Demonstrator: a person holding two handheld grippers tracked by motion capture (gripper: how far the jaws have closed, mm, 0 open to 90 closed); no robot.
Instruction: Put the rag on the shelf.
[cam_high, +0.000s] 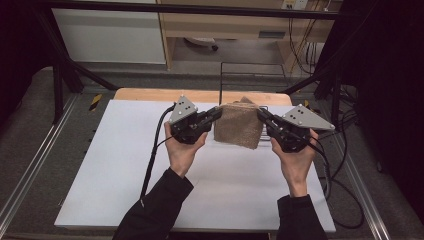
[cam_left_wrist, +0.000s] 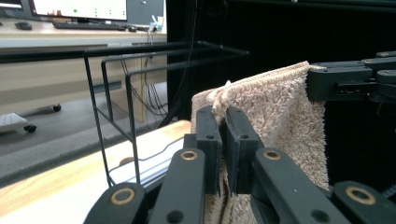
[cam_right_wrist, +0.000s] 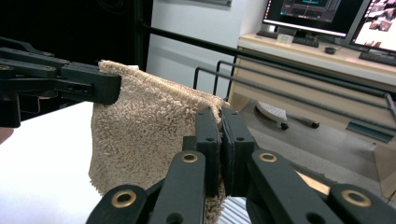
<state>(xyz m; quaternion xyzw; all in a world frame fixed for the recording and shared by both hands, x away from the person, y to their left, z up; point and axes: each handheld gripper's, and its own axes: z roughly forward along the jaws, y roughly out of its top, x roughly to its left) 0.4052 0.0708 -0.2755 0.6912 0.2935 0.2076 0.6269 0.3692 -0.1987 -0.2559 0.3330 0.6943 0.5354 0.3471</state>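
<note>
Left tool (cam_high: 216, 114) and right tool (cam_high: 262, 116) each clamped on a top corner of tan towel (cam_high: 239, 126), stretched between them above white counter (cam_high: 125, 165).

- High view: fixed above person's side, looks fwd + down on white table (cam_high: 125, 165), whole top in frame.
- Left gripper view: low, v. close behind own jaws, faces across to right gripper (cam_left_wrist: 350, 81).
- Right gripper view: same but mirrored, faces left gripper (cam_right_wrist: 65, 84).
- Shared by all: beige towel (cam_high: 239, 125), wire rack (cam_left_wrist: 126, 107) behind.
</note>
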